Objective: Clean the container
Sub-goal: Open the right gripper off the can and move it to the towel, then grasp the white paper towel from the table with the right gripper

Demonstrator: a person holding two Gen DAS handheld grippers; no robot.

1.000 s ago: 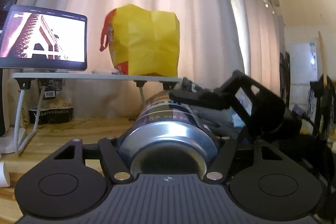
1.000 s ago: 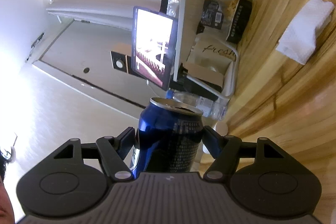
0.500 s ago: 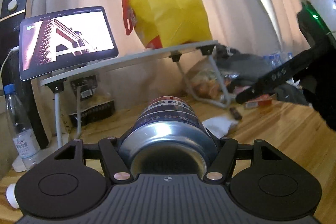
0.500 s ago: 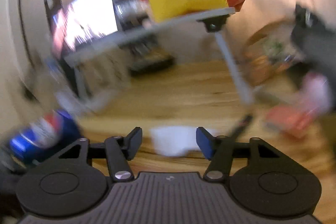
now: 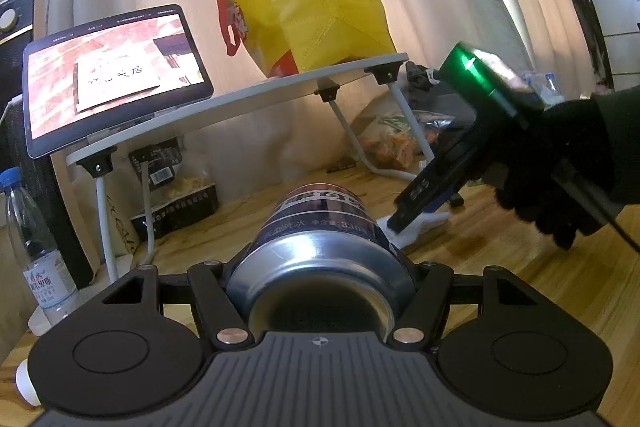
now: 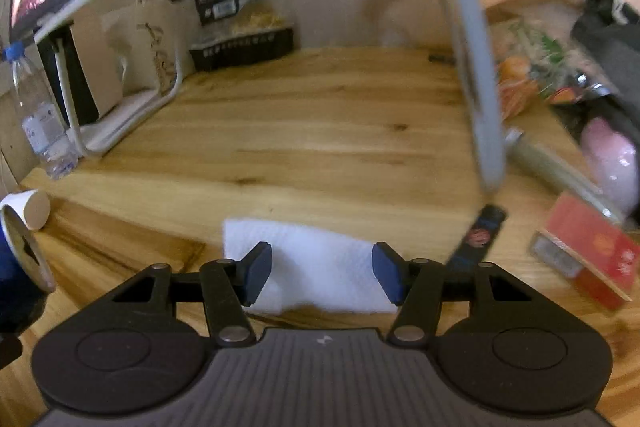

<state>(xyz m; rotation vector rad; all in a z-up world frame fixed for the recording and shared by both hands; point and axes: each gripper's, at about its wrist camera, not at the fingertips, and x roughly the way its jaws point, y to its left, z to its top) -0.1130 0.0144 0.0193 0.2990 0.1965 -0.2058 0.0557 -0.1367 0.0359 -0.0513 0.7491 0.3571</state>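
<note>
**Fingers: left clamped on can, right apart over tissue**

Left gripper (image 5: pixel 320 291) fingers squeeze the blue can (image 5: pixel 320 247), held lying along them with its base toward the camera. Right gripper (image 6: pixel 320 277) stands half-wide, nothing pressed; the white tissue (image 6: pixel 308 267) lies flat on the wooden table (image 6: pixel 320 131) beneath it.

Risks: pads may close on bare wood and miss the thin sheet; residue could spill from the tipped can.

Pose: right gloved hand (image 5: pixel 552 179) angles down; left sits near level.
</note>
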